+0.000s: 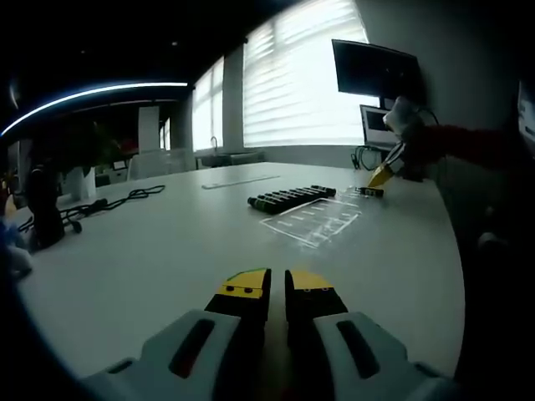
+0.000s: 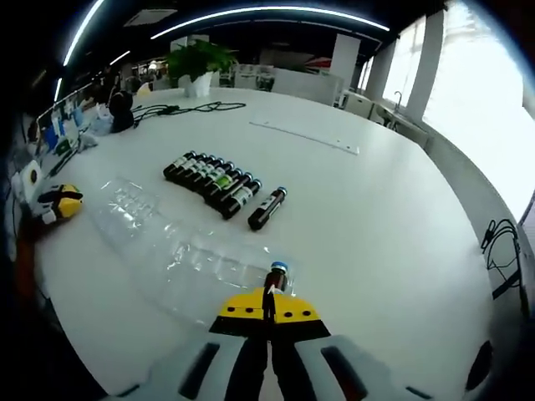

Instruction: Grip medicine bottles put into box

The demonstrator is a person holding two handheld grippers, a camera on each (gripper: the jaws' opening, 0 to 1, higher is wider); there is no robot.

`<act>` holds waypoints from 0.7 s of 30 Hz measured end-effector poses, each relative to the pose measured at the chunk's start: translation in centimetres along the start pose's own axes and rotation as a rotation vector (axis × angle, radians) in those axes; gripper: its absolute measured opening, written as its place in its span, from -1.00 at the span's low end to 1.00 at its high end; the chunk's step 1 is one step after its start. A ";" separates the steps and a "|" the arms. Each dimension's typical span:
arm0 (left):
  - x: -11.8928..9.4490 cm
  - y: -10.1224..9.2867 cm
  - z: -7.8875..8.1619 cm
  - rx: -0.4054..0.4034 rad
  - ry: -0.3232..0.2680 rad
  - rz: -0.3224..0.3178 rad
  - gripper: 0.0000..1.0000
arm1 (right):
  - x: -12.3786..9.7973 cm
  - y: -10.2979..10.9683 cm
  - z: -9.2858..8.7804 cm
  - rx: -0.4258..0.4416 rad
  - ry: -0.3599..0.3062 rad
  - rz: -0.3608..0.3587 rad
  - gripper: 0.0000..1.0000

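My right gripper (image 2: 269, 306) is shut on a small dark medicine bottle (image 2: 276, 278) with a blue cap, held over the near edge of a clear plastic box tray (image 2: 175, 242). Several dark bottles lie in a row (image 2: 213, 180) beyond the tray, and one more bottle (image 2: 267, 209) lies alone beside them. In the left gripper view, the same row (image 1: 292, 198) and tray (image 1: 313, 221) lie far across the table, with the right gripper (image 1: 383, 175) at their right end. My left gripper (image 1: 277, 288) hovers low over bare table, jaws almost together, holding nothing.
The big white round table (image 2: 376, 209) has a black cable (image 2: 188, 109) and a potted plant (image 2: 199, 63) at its far side. A ruler-like strip (image 2: 305, 136) lies beyond the bottles. The left gripper (image 2: 58, 203) sits at the table's left edge. A person's red sleeve (image 1: 468, 146) reaches in.
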State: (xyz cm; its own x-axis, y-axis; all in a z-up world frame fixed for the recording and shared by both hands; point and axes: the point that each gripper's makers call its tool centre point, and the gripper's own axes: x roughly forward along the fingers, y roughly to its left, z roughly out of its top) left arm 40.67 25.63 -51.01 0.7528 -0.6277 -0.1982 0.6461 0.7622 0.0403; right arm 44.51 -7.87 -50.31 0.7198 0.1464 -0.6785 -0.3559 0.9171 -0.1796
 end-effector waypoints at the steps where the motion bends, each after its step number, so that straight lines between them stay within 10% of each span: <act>1: 0.0 0.0 0.0 0.000 0.000 0.000 -0.96 | -0.2 -0.1 0.3 -0.005 -0.014 -0.011 -1.00; 21: 0.0 -0.2 0.1 0.000 -0.006 -0.005 -0.96 | 0.4 -0.4 3.4 0.002 -0.141 -0.007 -0.90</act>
State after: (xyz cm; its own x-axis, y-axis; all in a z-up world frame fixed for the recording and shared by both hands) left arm 40.57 25.52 -50.90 0.7504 -0.6323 -0.1925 0.6497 0.7591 0.0396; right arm 46.96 -6.93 -48.03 0.7986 0.1908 -0.5709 -0.3496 0.9191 -0.1818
